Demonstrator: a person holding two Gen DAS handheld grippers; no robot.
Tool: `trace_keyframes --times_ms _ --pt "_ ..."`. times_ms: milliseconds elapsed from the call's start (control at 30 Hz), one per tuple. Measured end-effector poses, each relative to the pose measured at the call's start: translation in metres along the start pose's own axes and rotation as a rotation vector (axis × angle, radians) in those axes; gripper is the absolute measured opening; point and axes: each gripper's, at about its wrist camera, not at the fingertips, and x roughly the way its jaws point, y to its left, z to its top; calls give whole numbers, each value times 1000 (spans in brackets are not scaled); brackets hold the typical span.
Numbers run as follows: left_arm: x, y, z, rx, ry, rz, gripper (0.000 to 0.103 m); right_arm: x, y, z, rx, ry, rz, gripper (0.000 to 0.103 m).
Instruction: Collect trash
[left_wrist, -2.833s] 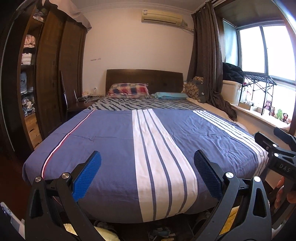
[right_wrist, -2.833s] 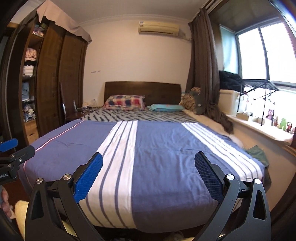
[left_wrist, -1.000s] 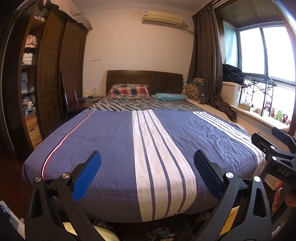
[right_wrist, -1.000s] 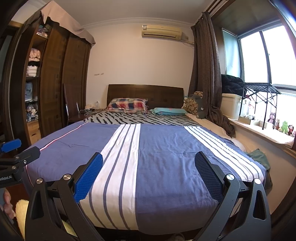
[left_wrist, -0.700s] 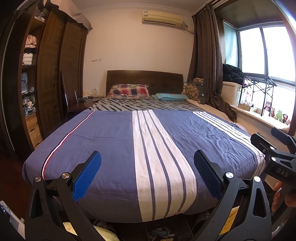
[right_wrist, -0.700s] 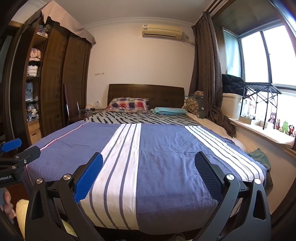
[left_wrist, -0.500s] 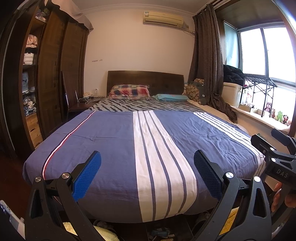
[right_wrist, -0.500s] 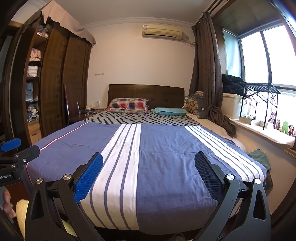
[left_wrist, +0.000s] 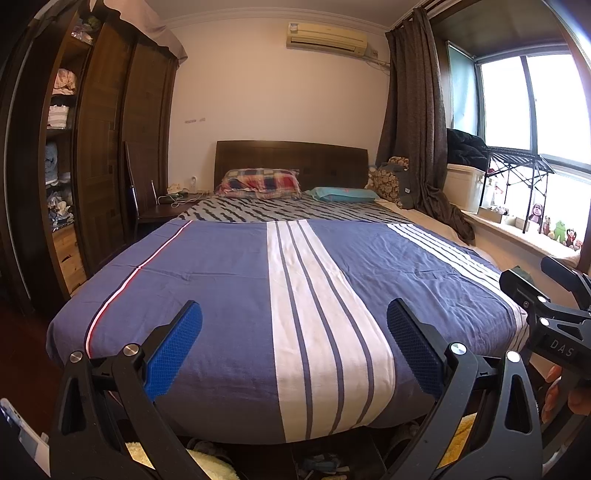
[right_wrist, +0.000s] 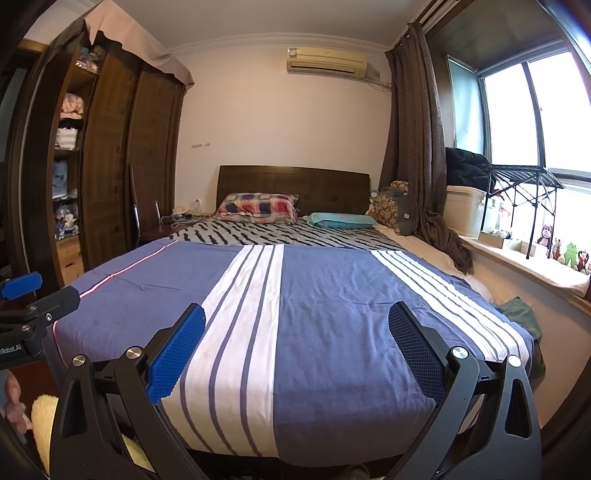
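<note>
Both grippers hover at the foot of a bed (left_wrist: 229, 295) covered by a blue quilt with white stripes. My left gripper (left_wrist: 293, 347) is open, nothing between its blue-padded fingers. My right gripper (right_wrist: 295, 347) is open too and holds nothing. In the left wrist view the right gripper's body (left_wrist: 554, 325) shows at the right edge with a hand under it; in the right wrist view the left gripper's body (right_wrist: 29, 310) shows at the left edge. No piece of trash is plain to see on the quilt (right_wrist: 332, 314). Small items lie dim under the bed's foot (left_wrist: 321, 465).
A dark wardrobe (left_wrist: 103, 147) with open shelves lines the left wall. A nightstand (left_wrist: 162, 212) stands by the headboard. Pillows (left_wrist: 258, 182) lie at the head. A window sill (left_wrist: 517, 240) with toys, a rack and a white bin runs along the right. A green cloth (right_wrist: 521, 314) lies beside the bed.
Both views have shifted only slightly; the right wrist camera rose and tilted a little since the earliest frame. Both grippers stayed open and nothing was picked up.
</note>
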Motion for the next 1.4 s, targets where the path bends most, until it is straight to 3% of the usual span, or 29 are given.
trace_keyframes --times_ms 367,1100,1400 --pt "4 2 2 3 20 26 95 4 2 -2 -10 15 1 100" --pt "7 2 0 -6 29 -24 95 10 3 -2 -14 30 8 100" --pt "14 3 -1 1 45 5 95 15 2 -3 -14 32 13 100"
